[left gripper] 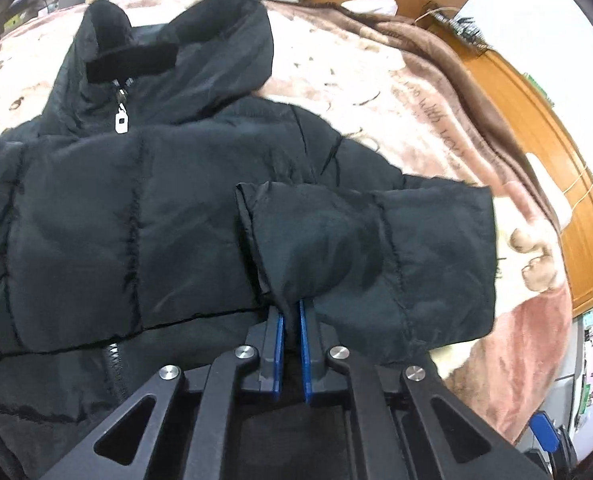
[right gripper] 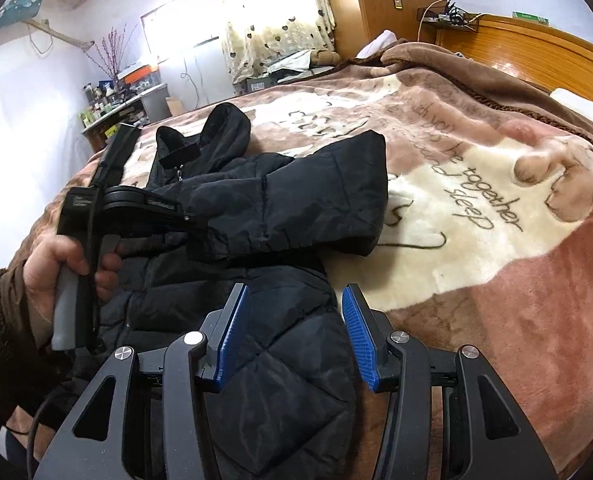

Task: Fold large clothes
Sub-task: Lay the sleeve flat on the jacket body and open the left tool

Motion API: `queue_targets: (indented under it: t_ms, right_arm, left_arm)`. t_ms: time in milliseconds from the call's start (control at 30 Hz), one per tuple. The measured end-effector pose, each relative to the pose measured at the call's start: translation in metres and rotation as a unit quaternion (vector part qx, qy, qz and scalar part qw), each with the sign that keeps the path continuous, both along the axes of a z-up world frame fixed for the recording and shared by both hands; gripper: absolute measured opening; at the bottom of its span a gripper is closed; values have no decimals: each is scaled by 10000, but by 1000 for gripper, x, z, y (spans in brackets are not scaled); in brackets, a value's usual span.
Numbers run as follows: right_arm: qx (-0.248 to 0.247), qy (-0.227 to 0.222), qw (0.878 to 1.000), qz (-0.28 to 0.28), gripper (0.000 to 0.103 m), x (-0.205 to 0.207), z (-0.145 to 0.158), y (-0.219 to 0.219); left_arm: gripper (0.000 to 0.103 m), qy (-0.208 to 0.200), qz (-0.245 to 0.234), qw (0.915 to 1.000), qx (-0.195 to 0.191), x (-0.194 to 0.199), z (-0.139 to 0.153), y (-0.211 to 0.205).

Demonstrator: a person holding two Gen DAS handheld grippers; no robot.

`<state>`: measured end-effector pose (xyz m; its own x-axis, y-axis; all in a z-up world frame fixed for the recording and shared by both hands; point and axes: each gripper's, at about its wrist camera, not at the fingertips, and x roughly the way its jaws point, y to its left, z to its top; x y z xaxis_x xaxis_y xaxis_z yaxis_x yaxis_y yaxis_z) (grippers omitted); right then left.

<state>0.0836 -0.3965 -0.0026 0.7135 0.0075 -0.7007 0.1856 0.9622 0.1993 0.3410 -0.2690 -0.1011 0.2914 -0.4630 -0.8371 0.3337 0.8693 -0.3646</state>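
On a bed's pink-and-cream blanket (right gripper: 476,216), the left gripper (left gripper: 291,312) pinches the black puffer jacket's (left gripper: 116,208) sleeve (left gripper: 376,248) between its narrowed blue fingers, the sleeve doubled across the jacket's front just ahead of the tips. Only the right wrist view shows the person's left hand (right gripper: 62,264) wrapped round that tool's handle. The right gripper (right gripper: 296,312) hovers with fingers spread wide above the jacket's quilted hem, gripping nothing.
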Motion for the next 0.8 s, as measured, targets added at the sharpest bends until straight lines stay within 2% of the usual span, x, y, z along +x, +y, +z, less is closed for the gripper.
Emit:
queue_targets:
  t_ms: [200, 400, 633, 800]
  right_arm:
    - [-101, -69, 9999, 106, 49, 8, 12, 8]
    - [-339, -31, 9992, 194, 49, 41, 21, 20]
    - [-354, 92, 9989, 295, 49, 96, 15, 30]
    - [-316, 317, 9982, 403, 49, 136, -4, 38]
  left_arm:
    - [7, -348, 157, 9982, -468, -3, 53, 36]
    - [7, -760, 463, 9944, -578, 0, 94, 84]
    - [7, -774, 955, 9916, -400, 11, 89, 146]
    - [7, -494, 1324, 9896, -272, 25, 56, 185]
